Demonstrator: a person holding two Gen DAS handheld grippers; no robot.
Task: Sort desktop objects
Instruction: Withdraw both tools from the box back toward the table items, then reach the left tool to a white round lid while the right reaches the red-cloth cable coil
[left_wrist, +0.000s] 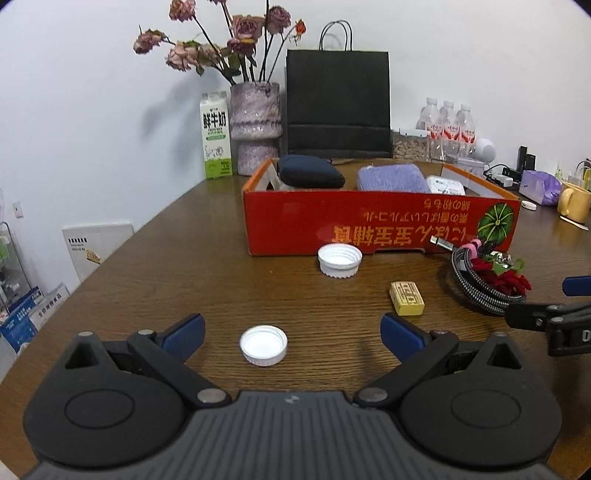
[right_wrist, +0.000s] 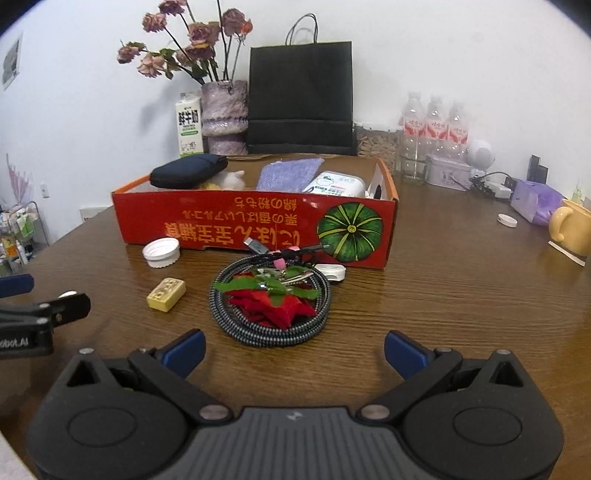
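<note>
From the left wrist, a ribbed white plastic cap (left_wrist: 263, 345) is seen lying open side up on the wood-grain table (left_wrist: 184, 266), right between the spread, empty fingers of the left gripper (left_wrist: 291, 334); bare wood is left all around it. From the right wrist, the right gripper (right_wrist: 294, 350) is likewise held wide apart and empty, with a coiled braided cable (right_wrist: 271, 306) topped by a red fabric flower (right_wrist: 275, 301) just ahead, near the red cardboard box (right_wrist: 255, 229).

Home desk: vase of dried flowers (left_wrist: 255, 122), milk carton (left_wrist: 216, 134), mug (left_wrist: 573, 201).
</note>
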